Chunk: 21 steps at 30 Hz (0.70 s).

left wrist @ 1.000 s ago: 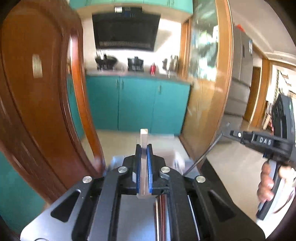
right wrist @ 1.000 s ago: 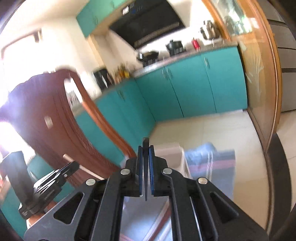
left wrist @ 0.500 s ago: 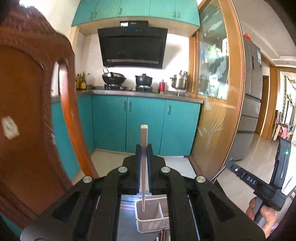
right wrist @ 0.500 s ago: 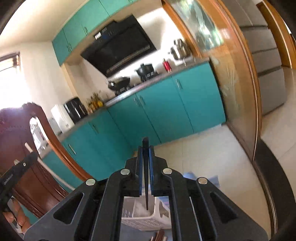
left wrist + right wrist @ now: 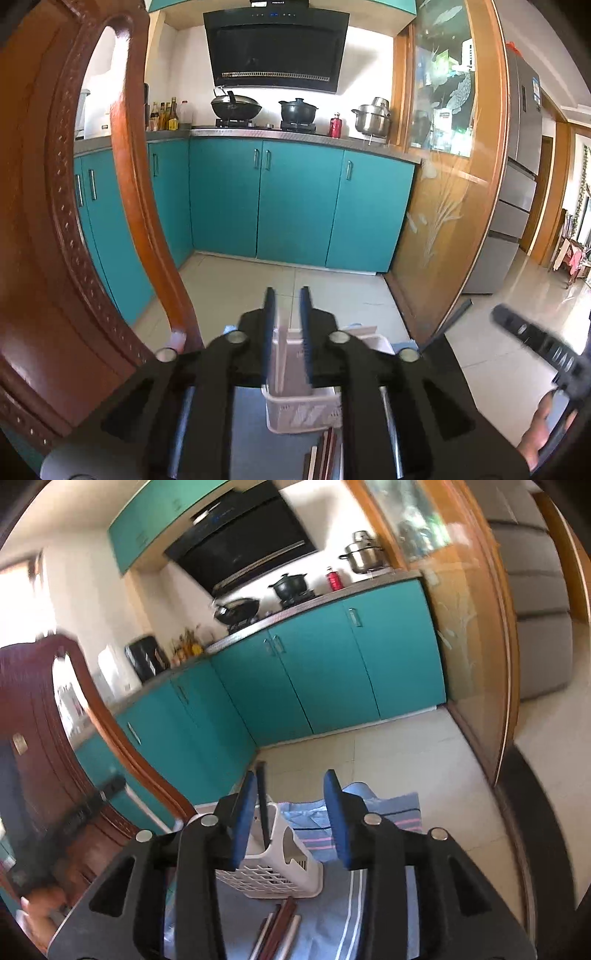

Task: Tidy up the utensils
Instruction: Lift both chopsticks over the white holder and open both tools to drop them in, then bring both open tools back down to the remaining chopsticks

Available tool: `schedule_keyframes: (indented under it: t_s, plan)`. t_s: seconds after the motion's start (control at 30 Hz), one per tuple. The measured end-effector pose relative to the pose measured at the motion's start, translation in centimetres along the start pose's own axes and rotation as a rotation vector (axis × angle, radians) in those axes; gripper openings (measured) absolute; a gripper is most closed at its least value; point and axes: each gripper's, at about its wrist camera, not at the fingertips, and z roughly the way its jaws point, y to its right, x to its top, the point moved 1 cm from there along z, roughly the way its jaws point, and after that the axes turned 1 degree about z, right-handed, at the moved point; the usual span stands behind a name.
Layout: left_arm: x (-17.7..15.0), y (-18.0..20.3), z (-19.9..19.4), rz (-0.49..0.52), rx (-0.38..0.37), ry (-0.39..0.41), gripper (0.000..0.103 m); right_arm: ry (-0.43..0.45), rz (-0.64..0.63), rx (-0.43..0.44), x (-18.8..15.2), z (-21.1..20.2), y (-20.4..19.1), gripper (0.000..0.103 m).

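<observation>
A white slotted utensil basket (image 5: 301,406) stands on a blue striped cloth (image 5: 384,808); it also shows in the right wrist view (image 5: 280,867). My left gripper (image 5: 286,332) is open just above the basket, with a pale stick (image 5: 291,354) standing in the basket between its fingers. My right gripper (image 5: 291,812) is open above the basket; a dark chopstick (image 5: 262,805) leans by its left finger with its lower end in the basket. Several brown and pale chopsticks (image 5: 277,930) lie on the cloth in front of the basket.
A carved wooden chair back (image 5: 55,221) rises close on the left. Teal kitchen cabinets (image 5: 295,203) and a tiled floor lie beyond. The right gripper's body (image 5: 535,347) shows at the right edge of the left wrist view.
Both grippers have opened. The pale stick and the dark chopstick they held have dropped into the basket. Both grippers now sit lower and closer over the basket.
</observation>
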Motion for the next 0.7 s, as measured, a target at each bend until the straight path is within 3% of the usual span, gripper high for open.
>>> schedule_keyframes:
  t_s: [0.07,0.13,0.17,0.23,0.3,0.37,0.4,0.5,0.7]
  plan:
    - [-1.0,-0.5,-1.4,-0.014,-0.006,0.017,0.033,0.039,0.061,-0.025,-0.1,-1.4,1.7,0.039]
    - [-2.2,-1.0,-3.5,-0.032,-0.010,0.042,0.041,0.012,0.102,-0.122,-1.0,-1.6,3.4,0.039]
    - [-3.1,-1.3,-4.4,-0.038,-0.007,0.047,0.041,-0.043,0.119,-0.195,-1.9,-1.0,4.4,0.039]
    - [-5.4,-1.5,-5.2,-0.034,0.006,0.015,0.041,-0.192,0.128,-0.260,-3.8,1.7,5.8,0.039]
    - [-8.3,-1.6,-4.4,-0.020,0.019,-0.073,0.041,-0.412,0.111,-0.275,-7.0,5.7,6.1,0.039]
    - [-12.3,-1.6,-2.6,-0.016,0.005,-0.202,0.032,-0.516,0.053,-0.245,-9.6,8.1,4.4,0.039]
    - [-14.2,-1.6,-1.6,-0.020,-0.006,-0.273,0.027,-0.543,0.011,-0.236,-10.5,8.7,3.3,0.039]
    - [-18.8,-1.4,0.1,-0.024,-0.025,-0.420,0.026,-0.624,-0.166,-0.193,-14.8,10.5,-1.7,0.038]
    - [-22.4,-0.7,0.5,0.009,-0.060,-0.515,0.026,-0.715,-0.292,-0.261,-19.6,13.1,-4.3,0.032]
